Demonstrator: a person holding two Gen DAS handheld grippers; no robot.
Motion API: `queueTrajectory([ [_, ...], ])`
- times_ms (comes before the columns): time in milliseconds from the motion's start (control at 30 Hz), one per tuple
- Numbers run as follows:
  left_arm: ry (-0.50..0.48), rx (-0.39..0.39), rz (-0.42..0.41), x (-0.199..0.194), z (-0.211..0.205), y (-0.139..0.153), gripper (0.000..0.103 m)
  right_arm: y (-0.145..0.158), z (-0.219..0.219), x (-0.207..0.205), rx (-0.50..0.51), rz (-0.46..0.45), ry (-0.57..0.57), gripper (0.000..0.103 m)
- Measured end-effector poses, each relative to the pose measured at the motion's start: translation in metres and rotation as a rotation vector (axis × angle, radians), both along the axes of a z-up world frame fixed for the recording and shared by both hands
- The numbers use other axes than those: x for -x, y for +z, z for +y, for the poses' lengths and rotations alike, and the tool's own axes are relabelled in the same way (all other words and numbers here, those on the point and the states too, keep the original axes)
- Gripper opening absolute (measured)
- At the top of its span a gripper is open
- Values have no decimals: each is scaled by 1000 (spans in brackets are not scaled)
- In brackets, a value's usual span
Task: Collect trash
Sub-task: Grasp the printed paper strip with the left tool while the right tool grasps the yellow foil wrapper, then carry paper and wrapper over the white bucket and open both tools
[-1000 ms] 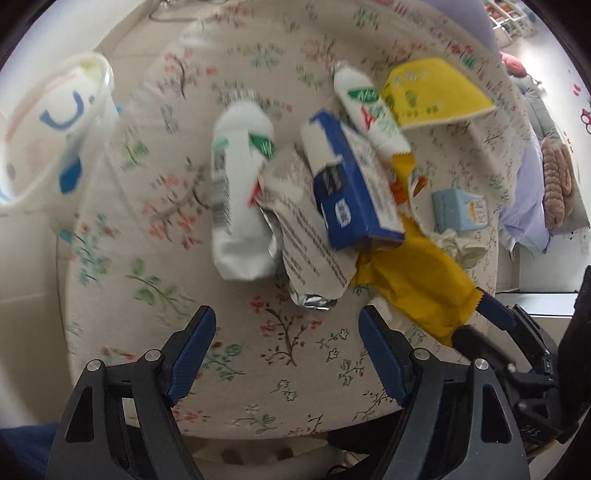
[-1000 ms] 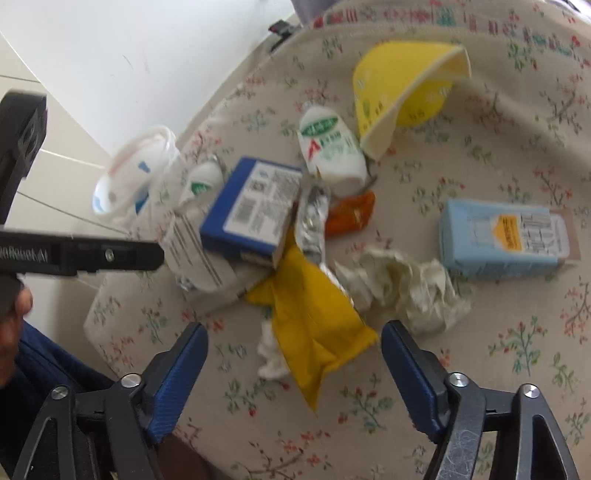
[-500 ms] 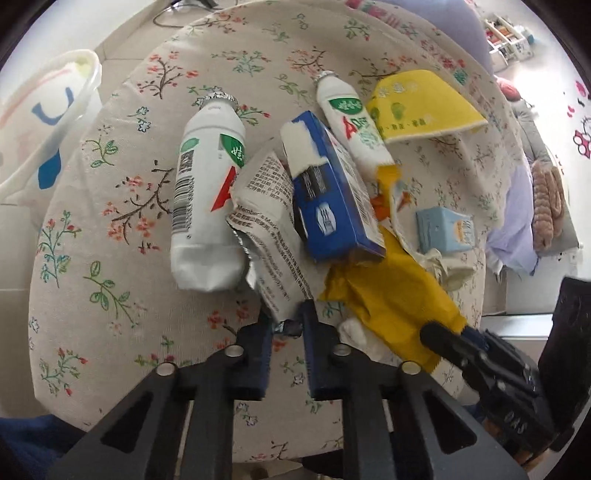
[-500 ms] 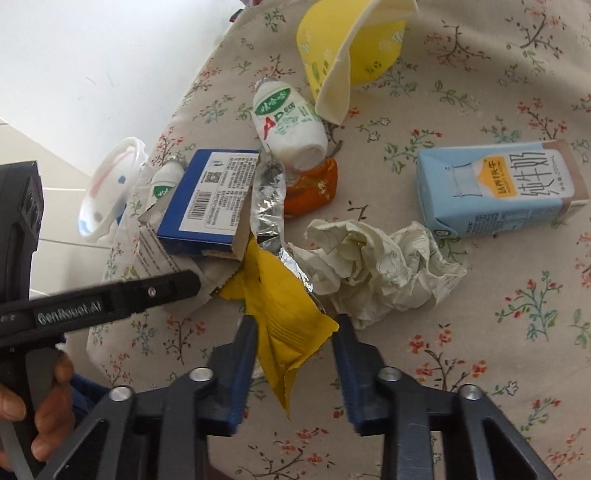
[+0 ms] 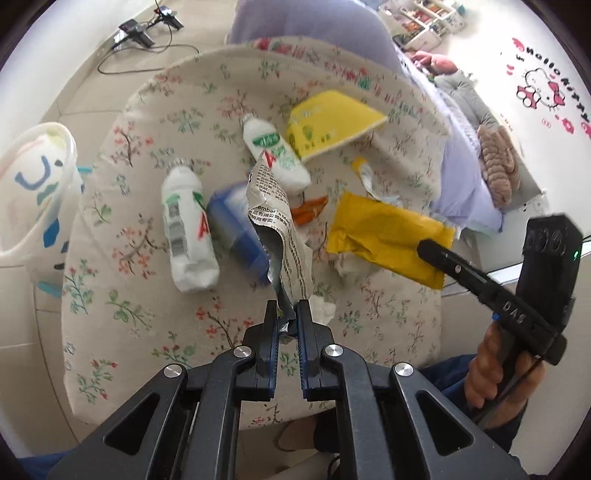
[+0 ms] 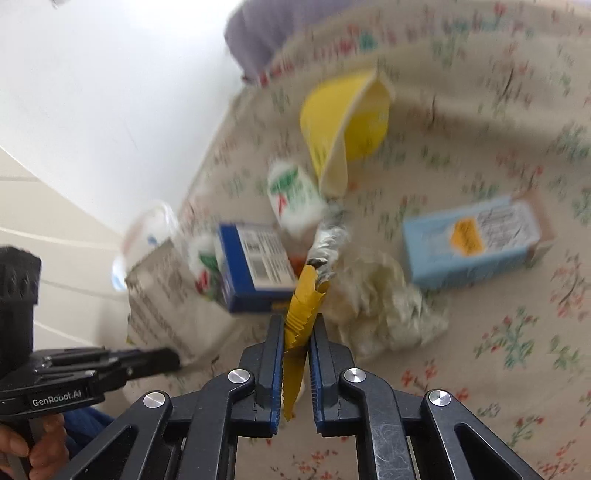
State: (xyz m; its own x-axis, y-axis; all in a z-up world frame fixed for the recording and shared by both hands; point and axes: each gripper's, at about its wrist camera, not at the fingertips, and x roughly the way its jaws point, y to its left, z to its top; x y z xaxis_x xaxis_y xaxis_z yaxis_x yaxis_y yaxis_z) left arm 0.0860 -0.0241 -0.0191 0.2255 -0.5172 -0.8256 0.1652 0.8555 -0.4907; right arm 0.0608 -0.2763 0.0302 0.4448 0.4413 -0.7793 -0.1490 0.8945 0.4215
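My left gripper [image 5: 287,314] is shut on a silver printed foil wrapper [image 5: 275,218] and holds it lifted above the floral table [image 5: 147,332]. My right gripper [image 6: 298,325] is shut on a yellow snack packet [image 6: 301,306], also lifted; the packet also shows in the left wrist view [image 5: 388,236]. On the table lie two white drink bottles [image 5: 186,229] [image 5: 275,151], a blue box [image 5: 236,236], a yellow paper bowl [image 5: 328,123], a light blue milk carton [image 6: 472,240], crumpled paper [image 6: 384,306] and an orange wrapper [image 5: 308,212].
A white trash bin with a plastic liner [image 5: 33,192] stands left of the table. A bed with purple bedding [image 5: 454,177] lies beyond the table's far right. Cables lie on the floor [image 5: 144,33].
Both grippers closed: the left on the foil wrapper, the right on the yellow packet. Both have since lifted their pieces up off the pile.
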Motion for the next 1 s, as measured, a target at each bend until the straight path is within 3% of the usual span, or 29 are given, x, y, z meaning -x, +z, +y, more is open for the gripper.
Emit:
queueTrajectory([
  [233, 43, -12, -49, -11, 18, 11, 9, 17, 3, 4, 15, -79, -3, 10],
  [567, 93, -2, -72, -27, 42, 16, 9, 15, 8, 1, 49, -127, -38, 10],
  [800, 218, 16, -54, -45, 100, 19, 9, 24, 29, 1, 119, -218, -31, 10],
  [1000, 346, 13, -54, -60, 161, 20, 9, 36, 58, 1, 103, -296, 13, 10],
])
